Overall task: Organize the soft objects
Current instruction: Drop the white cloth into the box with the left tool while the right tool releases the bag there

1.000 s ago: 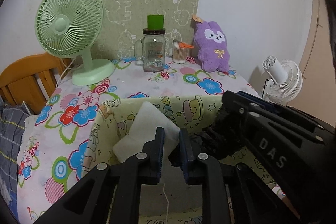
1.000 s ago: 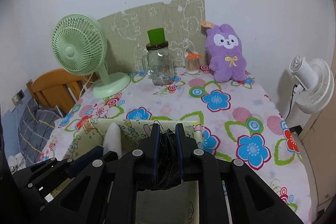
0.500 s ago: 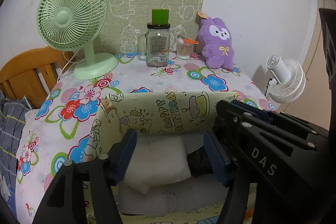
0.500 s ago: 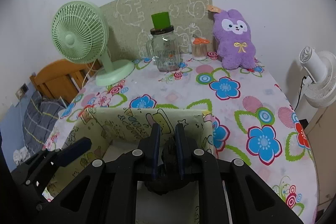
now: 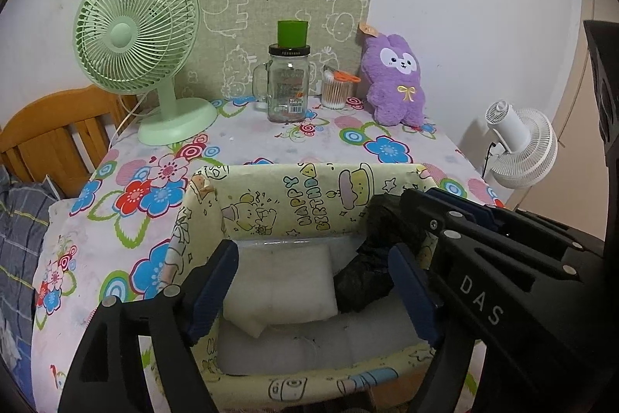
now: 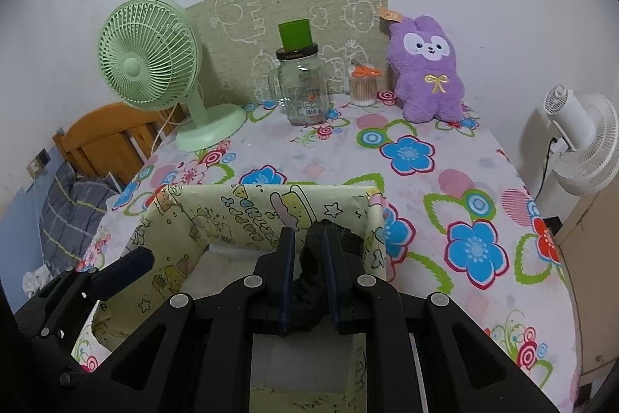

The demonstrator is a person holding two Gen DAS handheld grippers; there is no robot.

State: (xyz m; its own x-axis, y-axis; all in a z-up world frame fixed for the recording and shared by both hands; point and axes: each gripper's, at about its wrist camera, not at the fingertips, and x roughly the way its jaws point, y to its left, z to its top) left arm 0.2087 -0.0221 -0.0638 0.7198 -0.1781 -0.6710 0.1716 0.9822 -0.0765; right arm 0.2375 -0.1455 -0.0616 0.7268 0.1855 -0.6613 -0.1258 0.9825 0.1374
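Note:
A yellow cartoon-print box [image 5: 294, 208] stands at the table's near edge. A white soft pad [image 5: 282, 289] lies inside it on more white padding. My left gripper [image 5: 313, 289] is open and empty just above the pad. My right gripper [image 6: 308, 273] is shut on a black soft object [image 6: 309, 258], held inside the box at its right side; the object also shows in the left wrist view [image 5: 367, 273]. A purple plush bunny [image 5: 398, 80] sits upright at the back of the table, also in the right wrist view [image 6: 425, 68].
On the flowered tablecloth [image 6: 425, 180] stand a green fan [image 5: 139, 49], a glass jar [image 5: 288, 88] with a green cup on top and a small cup of cotton swabs [image 5: 336, 91]. A white fan [image 5: 518, 146] stands off the right edge; a wooden chair [image 5: 50, 138] is left.
My left gripper has opened and let go of the white pad, which now lies flat in the box. My right gripper has lowered the black object deeper into the box.

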